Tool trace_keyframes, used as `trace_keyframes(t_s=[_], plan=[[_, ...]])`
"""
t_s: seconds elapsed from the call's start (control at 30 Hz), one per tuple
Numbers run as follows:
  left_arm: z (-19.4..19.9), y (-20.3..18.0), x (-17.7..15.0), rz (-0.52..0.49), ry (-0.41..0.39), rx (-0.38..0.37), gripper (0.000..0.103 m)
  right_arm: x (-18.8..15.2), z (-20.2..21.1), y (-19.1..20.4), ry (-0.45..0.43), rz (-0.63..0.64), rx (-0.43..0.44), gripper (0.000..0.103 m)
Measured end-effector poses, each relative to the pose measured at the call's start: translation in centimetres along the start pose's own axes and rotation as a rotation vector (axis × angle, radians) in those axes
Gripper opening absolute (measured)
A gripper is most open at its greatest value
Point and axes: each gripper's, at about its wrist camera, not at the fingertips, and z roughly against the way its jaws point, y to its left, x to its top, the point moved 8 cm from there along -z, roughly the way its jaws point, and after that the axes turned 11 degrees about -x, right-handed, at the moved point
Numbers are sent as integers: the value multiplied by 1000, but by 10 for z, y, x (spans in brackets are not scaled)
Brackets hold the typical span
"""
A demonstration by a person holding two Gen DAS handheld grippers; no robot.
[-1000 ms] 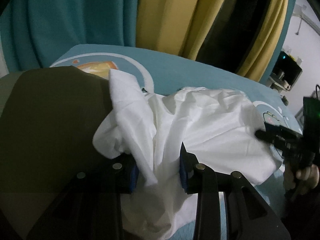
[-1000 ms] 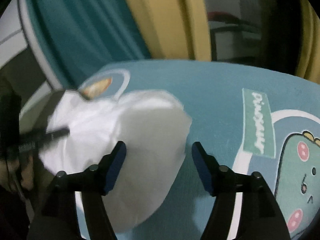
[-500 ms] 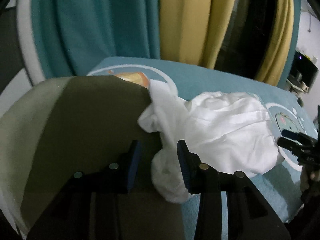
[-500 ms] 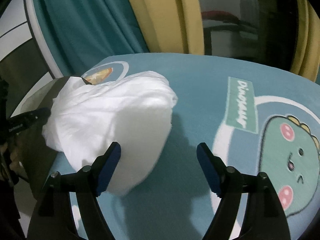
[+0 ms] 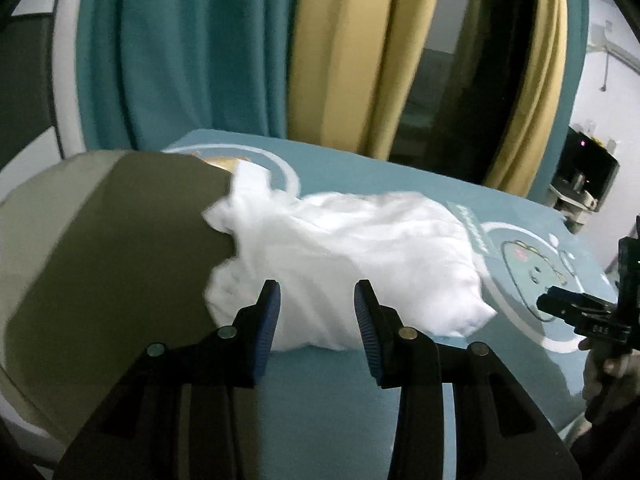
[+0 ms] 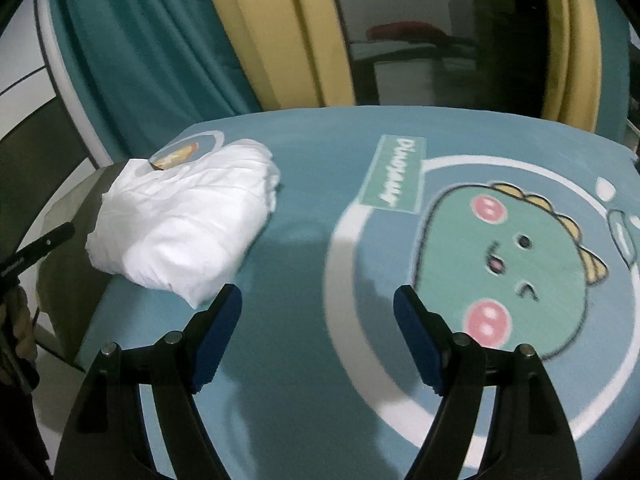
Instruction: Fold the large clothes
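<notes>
A white garment (image 5: 352, 256) lies bundled in a rough fold on the blue dinosaur-print cover (image 5: 328, 392), its left edge overlapping an olive-green cloth (image 5: 112, 240). My left gripper (image 5: 316, 304) is open and empty, just in front of the garment's near edge. In the right wrist view the garment (image 6: 184, 224) lies to the left, and my right gripper (image 6: 318, 300) is wide open and empty above bare cover, apart from it. The right gripper also shows at the right edge of the left wrist view (image 5: 576, 312).
Teal curtains (image 5: 192, 52) and yellow curtains (image 5: 344, 52) hang behind the surface. A green dinosaur print (image 6: 508, 256) and a "Dinosaur" label (image 6: 396, 172) mark the cover. A dark monitor (image 5: 588, 168) stands on a stand at far right. The cover's right edge drops off near the right gripper.
My left gripper has let go of the white garment and pulled back from it. My right gripper has drawn back and to the right, away from the garment, which now lies still.
</notes>
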Motion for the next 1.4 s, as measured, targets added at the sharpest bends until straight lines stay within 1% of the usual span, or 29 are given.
trace_keyframes(t_s=[0.23,0.37,0.6,0.83,0.9,1.0,1.07,1.27,1.37,1.4], plan=[[-10,-44,-17,-22,31,-77,41,-15,18,-30,-5,-47,-36,78],[-14,-71,-23,-53,43,-120,41,-24,29,-51,-10,-82,-66,78],[-22,-111,-30,-92,58,-184,41,-35,51,-87,-31,-141,-121,78],[-19,-139,-30,-126,55,-236,41,-38,76,-113,-65,-174,-175,78],[-16,-144,-28,-136,47,-238,41,-37,84,-119,-76,-179,-187,78],[-11,-151,-22,-152,31,-236,41,-35,97,-125,-103,-179,-202,86],[-7,-154,-18,-163,16,-228,41,-33,106,-127,-130,-174,-209,86],[9,-173,-3,-222,-39,-251,41,-20,136,-134,-193,-153,-260,87],[20,-183,8,-261,-91,-241,41,-11,152,-137,-232,-140,-288,87],[24,-187,11,-268,-105,-247,43,-8,158,-137,-244,-134,-298,88]])
